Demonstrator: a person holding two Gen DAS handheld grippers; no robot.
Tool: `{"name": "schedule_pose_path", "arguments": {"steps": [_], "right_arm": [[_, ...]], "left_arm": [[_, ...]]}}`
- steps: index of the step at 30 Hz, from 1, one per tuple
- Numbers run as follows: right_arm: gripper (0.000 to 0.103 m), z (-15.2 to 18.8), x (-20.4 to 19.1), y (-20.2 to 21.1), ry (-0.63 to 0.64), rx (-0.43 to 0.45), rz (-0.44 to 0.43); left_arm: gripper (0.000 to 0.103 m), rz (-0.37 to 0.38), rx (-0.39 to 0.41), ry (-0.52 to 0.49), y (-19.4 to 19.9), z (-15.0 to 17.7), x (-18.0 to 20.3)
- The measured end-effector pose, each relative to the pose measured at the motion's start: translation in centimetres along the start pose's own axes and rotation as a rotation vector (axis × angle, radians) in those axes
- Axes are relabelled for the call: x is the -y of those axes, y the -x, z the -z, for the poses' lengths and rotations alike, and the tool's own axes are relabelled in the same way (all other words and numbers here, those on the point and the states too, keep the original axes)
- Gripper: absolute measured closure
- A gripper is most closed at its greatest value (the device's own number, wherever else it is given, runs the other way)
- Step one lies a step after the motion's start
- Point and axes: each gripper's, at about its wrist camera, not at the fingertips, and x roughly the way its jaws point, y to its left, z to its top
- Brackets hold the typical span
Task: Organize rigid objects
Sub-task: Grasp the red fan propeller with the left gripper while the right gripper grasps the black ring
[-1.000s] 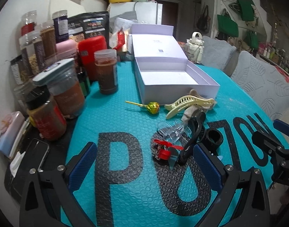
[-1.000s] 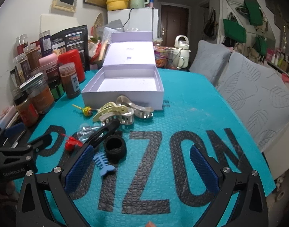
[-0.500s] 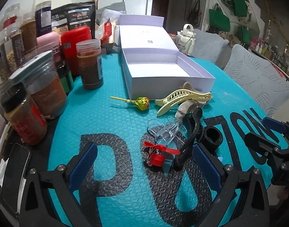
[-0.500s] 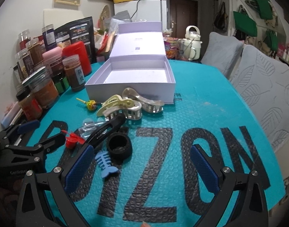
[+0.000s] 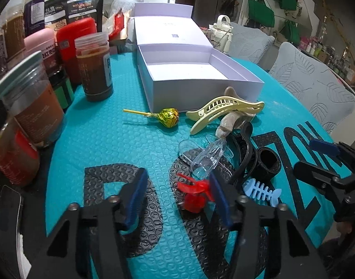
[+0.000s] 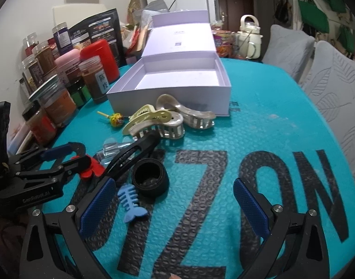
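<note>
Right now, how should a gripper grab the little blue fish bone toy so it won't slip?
Probably across its straight spine, coming from above. The blue fish bone lies flat on the teal mat with thin ribs sticking sideways, so its middle is the sturdiest part. The right gripper is open beside it; the black band sits close, so stay clear.

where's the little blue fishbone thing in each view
Left wrist: blue fishbone sits low right, just right of the left gripper.
Right wrist: it lies low left, beside the right gripper's left finger.
Shared landmark: the black ring right behind it.
</note>
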Motion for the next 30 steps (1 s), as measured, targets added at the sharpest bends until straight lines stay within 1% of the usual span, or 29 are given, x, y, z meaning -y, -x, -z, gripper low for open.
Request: {"name": "schedule_pose_path", "arguments": {"steps": [4, 7, 8, 12, 17, 22, 28, 30], "right_arm": [[0.0, -0.2, 0.1, -1.1, 0.015, -0.021, 0.0], [0.0, -0.3, 0.2, -1.7, 0.026, -0.035, -0.005], [0.0, -0.4, 0.2, -1.8, 0.03, -0.038, -0.008], [0.0, -0.5, 0.3, -2.0, 0.042, -0.04, -0.009], [0.0, -0.7, 0.5, -2.5, 0.043, -0.053, -0.005], [0.0, -0.7, 0.9, -3.0, 0.033, -0.068, 0.005], [0.0, -0.8, 1.2, -3.6, 0.033, -0.082, 0.008], [0.0, -0.9, 1.2, -3.6, 0.03, -0.081, 0.007]], "left_arm": [[0.053, 0.071, -0.036, -0.004, -0.6, 0.2, 0.0], [0.053, 0.093, -0.072, -0.012, -1.4, 0.6, 0.0], [0.053, 0.094, -0.072, -0.015, -1.5, 0.7, 0.0], [0.053, 0.068, -0.06, -0.057, -1.7, 0.7, 0.4], [0.053, 0.026, -0.08, -0.136, -1.8, 0.8, 1.4], [0.053, 0.006, -0.096, -0.152, -1.4, 1.2, 1.3], [0.053, -0.009, -0.077, -0.139, -1.2, 1.5, 1.4], [0.063, -0.008, -0.067, -0.155, -1.0, 1.7, 1.6]]}}
